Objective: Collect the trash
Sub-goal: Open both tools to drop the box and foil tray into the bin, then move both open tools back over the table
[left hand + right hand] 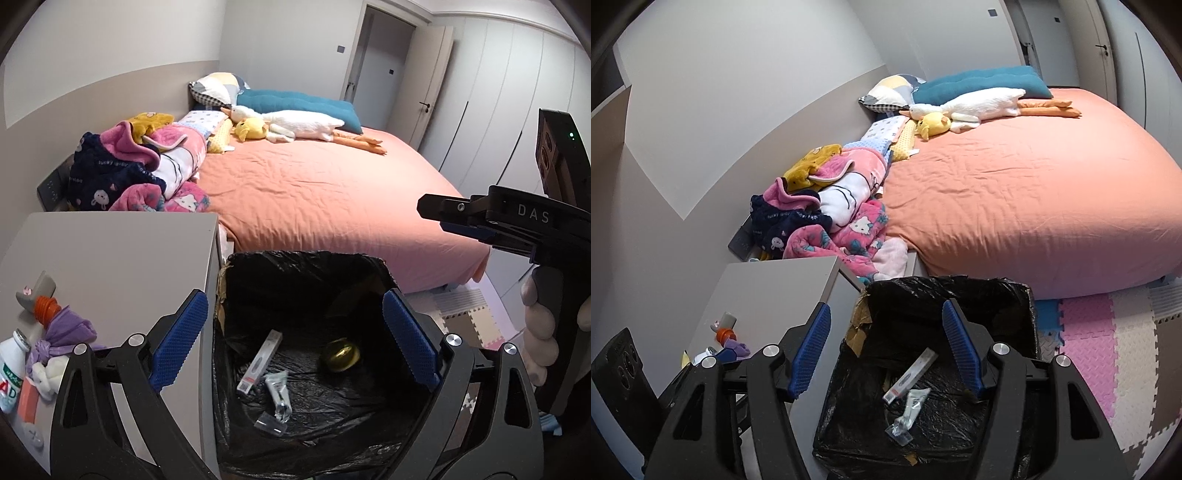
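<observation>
- Left wrist view: the left gripper [291,338] hangs over the trash bin [369,260], its jaws wide apart and empty. A small box [259,360], a squeezed tube [277,397] and a gold ball [341,355] lie inside.
- Right wrist view: the right gripper [886,350] is above the same bin, jaws apart, holding nothing.

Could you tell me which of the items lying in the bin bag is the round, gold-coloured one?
It is the gold ball at the right of the bin bag, apart from the long white box and crumpled silver tube.
</observation>
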Available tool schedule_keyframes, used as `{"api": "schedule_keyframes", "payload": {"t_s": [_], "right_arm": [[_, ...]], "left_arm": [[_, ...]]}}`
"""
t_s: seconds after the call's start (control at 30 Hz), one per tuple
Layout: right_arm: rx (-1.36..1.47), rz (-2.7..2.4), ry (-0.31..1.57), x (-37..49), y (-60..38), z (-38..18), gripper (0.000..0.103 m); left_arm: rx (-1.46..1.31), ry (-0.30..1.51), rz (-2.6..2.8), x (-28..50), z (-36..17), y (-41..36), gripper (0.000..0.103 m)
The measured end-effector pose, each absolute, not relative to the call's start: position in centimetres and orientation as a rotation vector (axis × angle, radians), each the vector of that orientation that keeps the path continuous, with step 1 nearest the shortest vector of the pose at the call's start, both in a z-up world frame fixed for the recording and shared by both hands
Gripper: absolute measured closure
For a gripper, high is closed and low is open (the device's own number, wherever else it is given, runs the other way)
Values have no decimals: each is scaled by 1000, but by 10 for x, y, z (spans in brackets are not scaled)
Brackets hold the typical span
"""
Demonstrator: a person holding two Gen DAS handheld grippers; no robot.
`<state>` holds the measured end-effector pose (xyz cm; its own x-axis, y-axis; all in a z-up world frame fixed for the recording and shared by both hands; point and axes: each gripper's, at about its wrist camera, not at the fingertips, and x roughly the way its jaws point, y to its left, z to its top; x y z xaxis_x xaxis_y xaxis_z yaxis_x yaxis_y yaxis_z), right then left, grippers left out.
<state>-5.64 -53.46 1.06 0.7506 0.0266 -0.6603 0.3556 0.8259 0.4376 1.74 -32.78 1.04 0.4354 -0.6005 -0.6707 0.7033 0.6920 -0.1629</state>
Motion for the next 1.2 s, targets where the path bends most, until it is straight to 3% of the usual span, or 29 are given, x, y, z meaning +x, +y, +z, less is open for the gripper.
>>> {"api": "schedule_keyframes", "payload": {"t_s": [0.57,1.2], "right_arm": [[503,-77,721,-31,-489,16,39],[400,117,772,8,-394,16,39]], "left_arm": [[112,766,-720,22,11,-284,11],[36,778,-538,22,3,-187,11]]}}
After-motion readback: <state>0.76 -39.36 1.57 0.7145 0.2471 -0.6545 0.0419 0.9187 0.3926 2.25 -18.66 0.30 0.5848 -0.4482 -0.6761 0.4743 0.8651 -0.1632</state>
